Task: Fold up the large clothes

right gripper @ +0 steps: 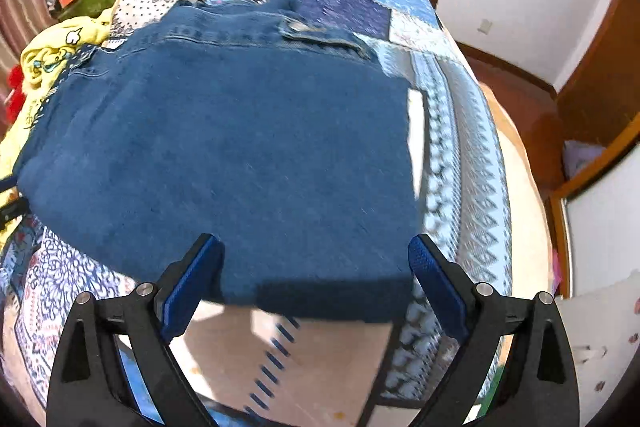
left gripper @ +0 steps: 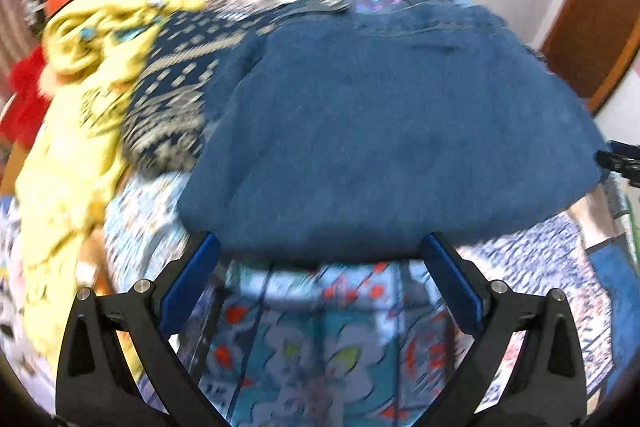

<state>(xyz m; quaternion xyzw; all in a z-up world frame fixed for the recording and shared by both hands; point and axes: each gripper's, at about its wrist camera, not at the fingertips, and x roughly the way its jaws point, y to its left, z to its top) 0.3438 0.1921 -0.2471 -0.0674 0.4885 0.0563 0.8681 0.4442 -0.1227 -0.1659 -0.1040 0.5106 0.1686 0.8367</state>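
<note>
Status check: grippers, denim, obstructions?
Left gripper, right gripper open, empty. Folded blue denim garment flat on patchwork bedspread. Yellow clothes pile alongside.

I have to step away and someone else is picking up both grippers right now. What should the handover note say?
Left gripper: open, holding nothing, fingers straddling the near edge of the denim garment.
Right gripper: open, empty, fingers either side of the same garment's near right corner.
Things: the denim lies flat on the patterned bedspread, already folded into a compact block, button tab at its far edge. A yellow garment and a navy patterned one sit crumpled to the left.
Done: denim looks mostly folded.
Left: probably one more fold or setting it aside, then the unfolded pile.
</note>
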